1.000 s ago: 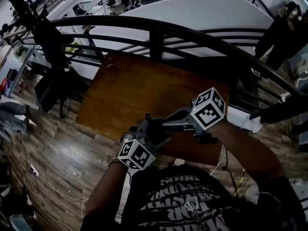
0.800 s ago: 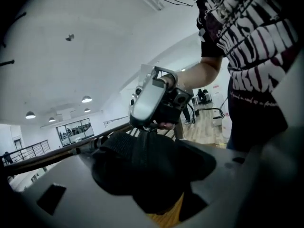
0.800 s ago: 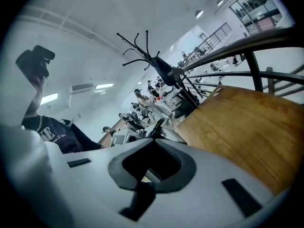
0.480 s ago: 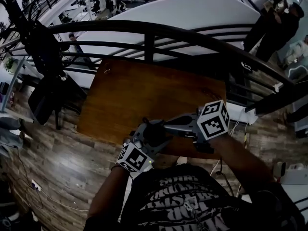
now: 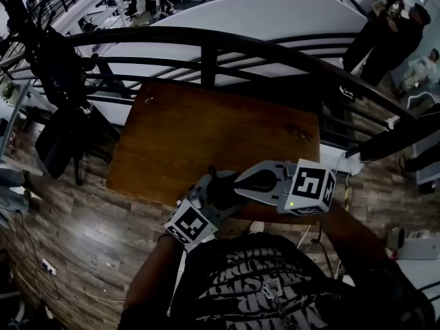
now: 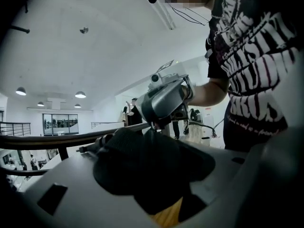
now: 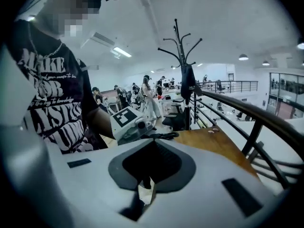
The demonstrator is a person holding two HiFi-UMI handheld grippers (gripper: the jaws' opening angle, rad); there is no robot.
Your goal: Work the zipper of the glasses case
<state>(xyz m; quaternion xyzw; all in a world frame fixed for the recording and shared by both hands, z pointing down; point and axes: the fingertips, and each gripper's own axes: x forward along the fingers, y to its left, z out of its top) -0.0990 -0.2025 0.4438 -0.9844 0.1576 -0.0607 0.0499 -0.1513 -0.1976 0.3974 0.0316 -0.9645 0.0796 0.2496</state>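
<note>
A small black glasses case (image 5: 218, 190) hangs above the near edge of the brown table (image 5: 206, 129). My left gripper (image 5: 207, 198) is shut on it from the lower left; in the left gripper view the case (image 6: 147, 167) fills the space between the jaws. My right gripper (image 5: 234, 184) reaches in from the right, jaws shut, tip at the case's top edge (image 6: 152, 126). In the right gripper view its pads (image 7: 153, 146) meet just before the case (image 7: 164, 136), apparently pinching the zipper pull, which is too small to see clearly.
A dark curved railing (image 5: 227, 43) runs past the table's far side. A black coat stand (image 5: 58, 67) rises at the left. Two people stand beyond the rail at the upper right (image 5: 381, 26). Wood floor (image 5: 75, 218) lies left of the table.
Both grippers and the case have lifted slightly and stayed together. The right gripper has rolled, so its marker cube shows another face and sits lower and further right.
</note>
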